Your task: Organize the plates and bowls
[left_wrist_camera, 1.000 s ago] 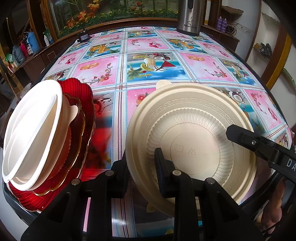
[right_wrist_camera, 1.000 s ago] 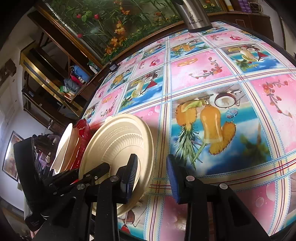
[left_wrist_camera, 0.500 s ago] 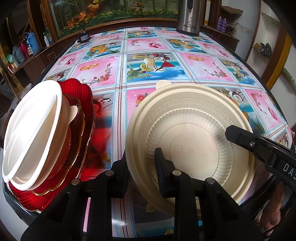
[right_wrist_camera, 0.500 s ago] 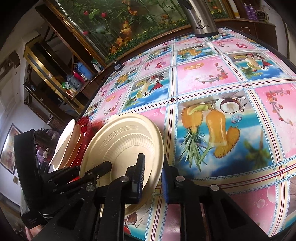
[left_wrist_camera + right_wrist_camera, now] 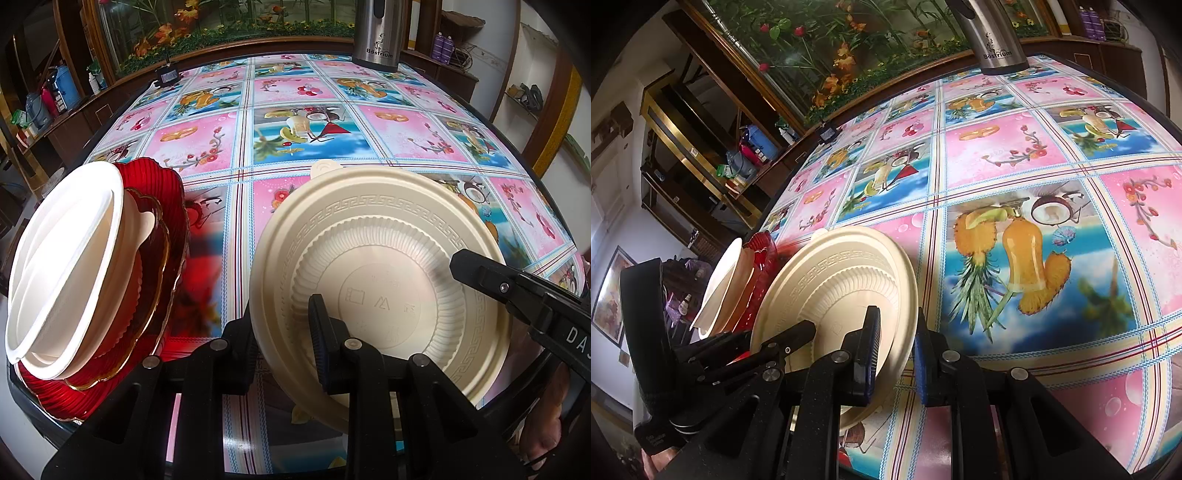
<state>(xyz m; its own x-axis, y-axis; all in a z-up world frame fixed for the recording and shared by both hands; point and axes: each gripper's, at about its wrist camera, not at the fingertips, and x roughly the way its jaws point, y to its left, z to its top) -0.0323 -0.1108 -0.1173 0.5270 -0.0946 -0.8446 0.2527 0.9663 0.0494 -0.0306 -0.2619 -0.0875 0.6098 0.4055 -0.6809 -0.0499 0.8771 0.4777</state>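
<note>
Left wrist view: cream plate (image 5: pixel 380 273) standing on edge at 5 o'clock, both claws pinching its rim; stack (image 5: pixel 92 266) waiting at 9 o'clock on bench (image 5: pixel 303 125); plate not yet joining it.

Both wrist views sat low and close over the near table edge (facing the far side), sharing the cream plate (image 5: pixel 380 266) (image 5: pixel 834 291) and steel flask (image 5: pixel 376 33) (image 5: pixel 993 33).
</note>
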